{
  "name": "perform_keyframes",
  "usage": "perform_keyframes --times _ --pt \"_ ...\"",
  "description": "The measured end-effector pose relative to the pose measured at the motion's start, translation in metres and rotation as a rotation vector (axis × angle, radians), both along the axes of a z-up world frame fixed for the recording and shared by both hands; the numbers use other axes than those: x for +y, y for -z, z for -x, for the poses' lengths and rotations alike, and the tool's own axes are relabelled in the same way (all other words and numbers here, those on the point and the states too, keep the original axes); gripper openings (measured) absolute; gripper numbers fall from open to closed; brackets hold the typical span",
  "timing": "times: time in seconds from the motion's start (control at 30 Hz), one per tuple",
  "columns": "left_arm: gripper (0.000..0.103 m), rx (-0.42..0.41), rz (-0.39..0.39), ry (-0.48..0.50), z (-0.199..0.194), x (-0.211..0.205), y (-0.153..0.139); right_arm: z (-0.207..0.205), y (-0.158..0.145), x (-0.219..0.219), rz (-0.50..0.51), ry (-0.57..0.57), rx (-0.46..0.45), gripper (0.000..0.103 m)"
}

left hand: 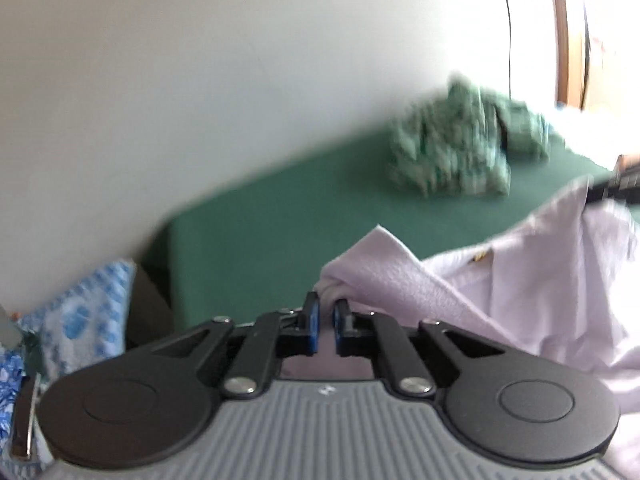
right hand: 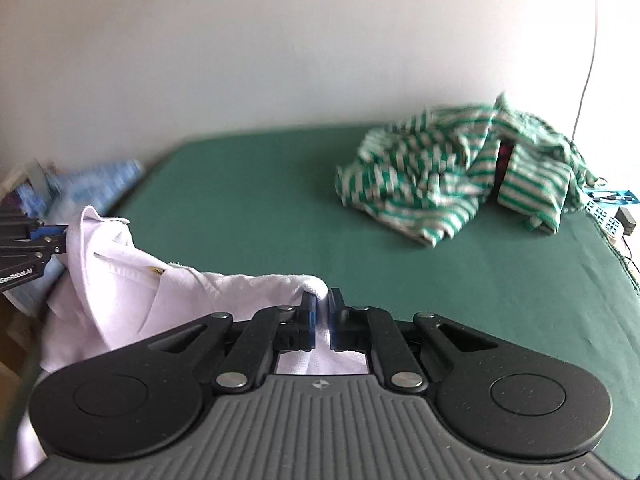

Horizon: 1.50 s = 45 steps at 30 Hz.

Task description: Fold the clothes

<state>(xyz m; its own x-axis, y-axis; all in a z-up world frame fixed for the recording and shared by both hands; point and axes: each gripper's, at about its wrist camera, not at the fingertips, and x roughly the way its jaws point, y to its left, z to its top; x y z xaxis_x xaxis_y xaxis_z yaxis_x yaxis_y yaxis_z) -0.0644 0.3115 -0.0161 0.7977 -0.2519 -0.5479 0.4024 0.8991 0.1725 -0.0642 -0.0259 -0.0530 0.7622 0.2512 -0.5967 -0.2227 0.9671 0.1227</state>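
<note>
A pale lilac shirt (left hand: pixel 520 280) with a collar and a small yellow badge hangs between my two grippers above a green table (left hand: pixel 280 216). My left gripper (left hand: pixel 326 312) is shut on one bunched edge of it. In the right wrist view the same lilac shirt (right hand: pixel 132 292) stretches leftward from my right gripper (right hand: pixel 322 304), which is shut on its other edge, to the left gripper (right hand: pixel 60 240) at the far left. A crumpled green-and-white striped garment (right hand: pixel 452 176) lies on the table's far right, also blurred in the left wrist view as the striped garment (left hand: pixel 456 148).
Blue patterned cloth (left hand: pixel 80 320) lies off the table's left end. A white wall (right hand: pixel 280 40) stands behind the green table (right hand: pixel 480 300). Small items, a blue tray (right hand: pixel 612 196) and a dark box (right hand: pixel 626 220), sit at the table's right edge near a hanging cable (right hand: pixel 588 60).
</note>
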Motion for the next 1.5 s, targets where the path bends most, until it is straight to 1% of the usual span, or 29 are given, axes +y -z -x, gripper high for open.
perform_keyframes --times 0.1,0.17,0.27,0.37,0.47,0.63,0.77,0.83,0.93,1.03,1.1,1.17,1.23,1.33,1.37,1.5 --pt "0.006 -0.07 0.067 -0.011 0.031 0.008 -0.038 0.021 -0.027 -0.012 -0.06 -0.021 -0.069 0.006" --pt "0.006 -0.107 0.116 -0.023 0.058 0.009 -0.063 0.036 -0.047 -0.024 -0.132 -0.053 -0.125 0.006" --pt "0.006 -0.231 0.147 -0.063 0.106 0.007 -0.102 0.059 -0.08 -0.046 -0.227 -0.115 -0.231 0.006" --pt "0.006 -0.363 0.169 -0.106 0.158 -0.004 -0.137 0.081 -0.11 -0.068 -0.289 -0.181 -0.338 0.006" --pt "0.006 -0.489 0.163 -0.155 0.205 -0.028 -0.163 0.104 -0.135 -0.087 -0.335 -0.243 -0.431 0.006" --pt "0.006 -0.653 0.145 -0.202 0.268 -0.072 -0.204 0.143 -0.18 -0.119 -0.408 -0.331 -0.599 0.006" --pt "0.006 -0.745 0.16 -0.219 0.306 -0.087 -0.237 0.173 -0.216 -0.14 -0.431 -0.371 -0.737 0.006" --pt "0.006 -0.783 0.15 -0.232 0.32 -0.094 -0.251 0.186 -0.232 -0.148 -0.432 -0.387 -0.8 0.006" --pt "0.006 -0.805 0.144 -0.243 0.329 -0.099 -0.27 0.204 -0.254 -0.159 -0.43 -0.404 -0.878 0.006" --pt "0.006 -0.825 0.139 -0.252 0.338 -0.104 -0.289 0.216 -0.276 -0.173 -0.445 -0.415 -0.932 0.006" --pt "0.006 -0.839 0.135 -0.258 0.343 -0.107 -0.302 0.222 -0.29 -0.18 -0.452 -0.417 -0.959 0.006" --pt "0.006 -0.853 0.132 -0.265 0.349 -0.11 -0.315 0.225 -0.3 -0.184 -0.454 -0.424 -0.967 0.006" --pt "0.006 -0.866 0.128 -0.271 0.355 -0.113 -0.328 0.227 -0.309 -0.188 -0.447 -0.43 -0.964 0.006" --pt "0.006 -0.886 0.122 -0.281 0.363 -0.117 -0.347 0.23 -0.319 -0.188 -0.395 -0.418 -0.952 0.006" --pt "0.006 -0.875 0.12 -0.281 0.365 -0.118 -0.349 0.231 -0.322 -0.19 -0.379 -0.414 -0.93 0.006" --pt "0.006 -0.751 0.107 -0.253 0.36 -0.12 -0.352 0.232 -0.332 -0.196 -0.332 -0.405 -0.799 0.006"
